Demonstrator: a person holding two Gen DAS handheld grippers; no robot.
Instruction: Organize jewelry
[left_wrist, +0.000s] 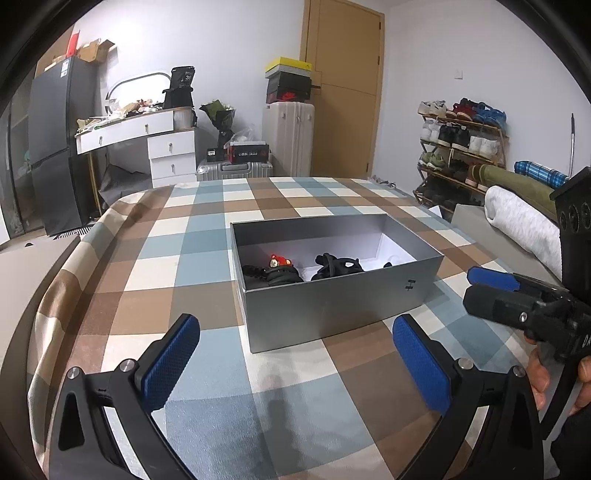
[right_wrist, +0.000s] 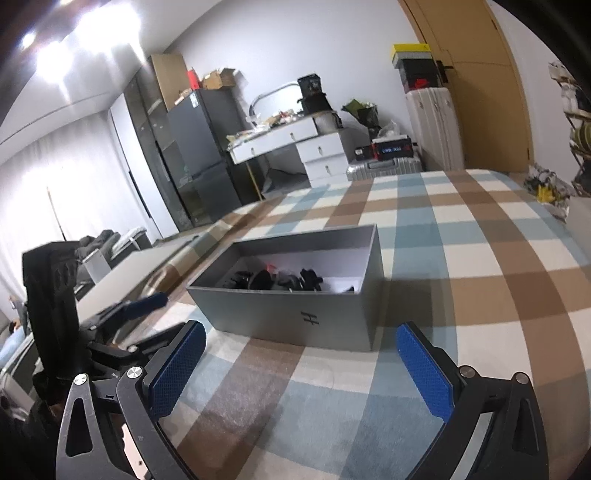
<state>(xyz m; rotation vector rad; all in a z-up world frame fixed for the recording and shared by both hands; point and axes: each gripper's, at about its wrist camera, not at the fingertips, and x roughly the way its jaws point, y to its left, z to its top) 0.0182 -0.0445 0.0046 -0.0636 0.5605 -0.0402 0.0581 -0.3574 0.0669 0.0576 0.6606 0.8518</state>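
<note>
A grey open box (left_wrist: 332, 310) stands on the checked tablecloth (left_wrist: 155, 266). Inside lie black tangled jewelry pieces (left_wrist: 334, 267) and a small red bear charm (left_wrist: 279, 261). My left gripper (left_wrist: 295, 341) is open and empty, just in front of the box. My right gripper (right_wrist: 301, 349) is open and empty, facing the box (right_wrist: 295, 314) from its short side; the black pieces (right_wrist: 277, 280) show inside. The right gripper also shows at the right in the left wrist view (left_wrist: 491, 286). The left gripper shows at the left in the right wrist view (right_wrist: 147, 302).
A white dresser (left_wrist: 147, 144), a dark fridge (left_wrist: 62, 140), suitcases (left_wrist: 288, 136) and a shoe rack (left_wrist: 458, 147) stand beyond the table. A folded grey blanket (left_wrist: 521, 225) lies to the right of the table.
</note>
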